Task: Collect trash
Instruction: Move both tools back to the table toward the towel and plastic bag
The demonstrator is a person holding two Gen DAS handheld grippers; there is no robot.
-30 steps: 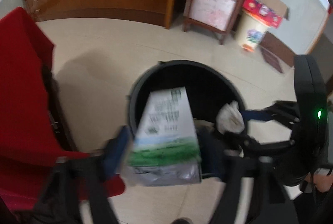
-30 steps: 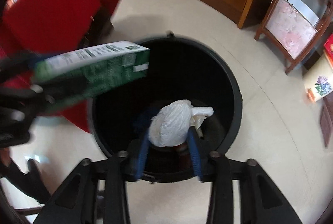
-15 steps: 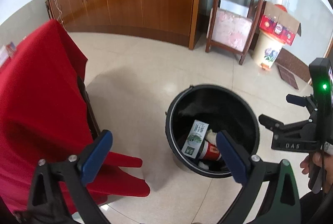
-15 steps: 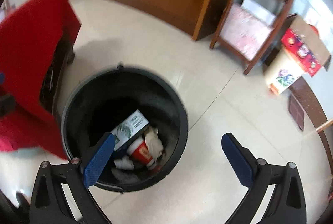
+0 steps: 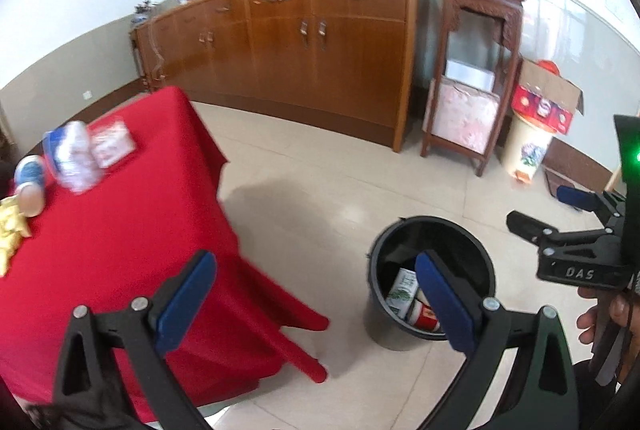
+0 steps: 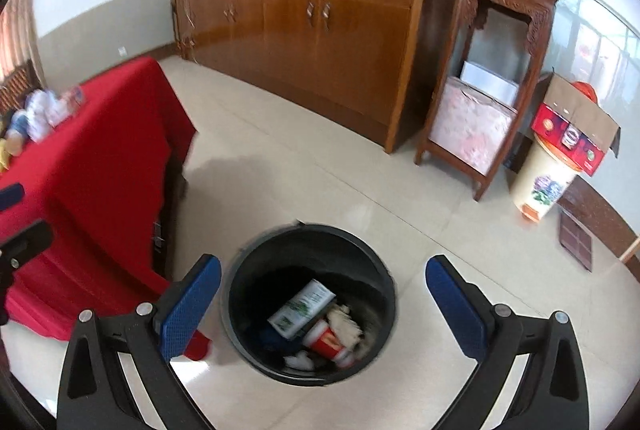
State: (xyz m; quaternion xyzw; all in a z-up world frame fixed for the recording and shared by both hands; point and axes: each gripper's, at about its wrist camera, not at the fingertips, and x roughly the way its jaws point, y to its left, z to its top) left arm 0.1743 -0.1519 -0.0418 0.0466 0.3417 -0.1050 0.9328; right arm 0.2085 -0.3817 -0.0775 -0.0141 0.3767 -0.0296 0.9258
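Observation:
A black bin [image 6: 240,294] stands on the tiled floor; it also shows in the left wrist view [image 5: 374,270]. Inside lie a green-and-white carton [image 6: 301,309], a red cup [image 6: 326,341] and crumpled white paper [image 6: 345,324]. My right gripper [image 6: 322,308] is open and empty, raised above the bin. My left gripper [image 5: 312,304] is open and empty, raised between the bin and a table with a red cloth [image 5: 100,230]. On that table lie a plastic bottle [image 5: 74,156], a small packet [image 5: 111,143], a blue-and-white cup [image 5: 29,184] and yellow wrappers [image 5: 10,226].
A long wooden sideboard [image 6: 320,30] runs along the back wall. A carved wooden stand [image 6: 486,78] is to its right. Beside that, a cream bin [image 6: 540,182] carries a cardboard box [image 6: 576,126]. A dark mat [image 6: 576,240] lies at the far right.
Both grippers let go: the carton and the white paper wad dropped into the bin. Both grippers then opened wide and rose away from the bin, bringing the table top into view.

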